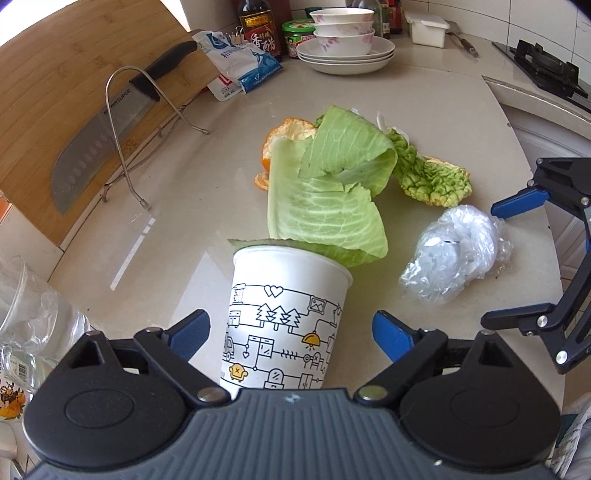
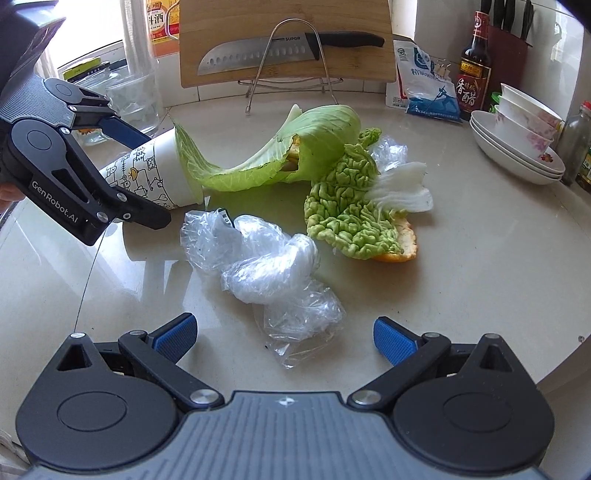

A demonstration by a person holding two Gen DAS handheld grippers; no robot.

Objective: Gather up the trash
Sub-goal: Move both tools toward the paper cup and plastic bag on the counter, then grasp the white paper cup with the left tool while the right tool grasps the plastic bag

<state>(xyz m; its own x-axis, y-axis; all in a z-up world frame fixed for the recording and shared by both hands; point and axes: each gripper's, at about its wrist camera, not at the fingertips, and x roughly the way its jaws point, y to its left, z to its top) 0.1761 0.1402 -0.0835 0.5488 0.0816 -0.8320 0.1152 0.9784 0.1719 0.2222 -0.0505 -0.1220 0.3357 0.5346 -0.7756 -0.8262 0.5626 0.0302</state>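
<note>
Cup [image 1: 284, 317]: lying on its side between the left gripper's [image 1: 290, 334] spread jaws, mouth against cabbage leaf [image 1: 325, 206].
Right gripper [image 2: 284, 338]: jaws released, at plastic wrap [image 2: 266, 258].

Glossy stone-like countertop [image 2: 480, 295], crinkled clear plastic wrap [image 2: 266, 266], matt paper cup [image 1: 284, 325], wooden board [image 2: 288, 22].

A white paper cup [image 1: 286, 321] with line drawings lay on its side. At its mouth lay a pale cabbage leaf [image 1: 325, 192], covering orange peel [image 1: 280, 138]; beyond sat a crinkled green leaf [image 1: 432, 177], and beside the cup crumpled clear plastic [image 1: 456, 254].
</note>
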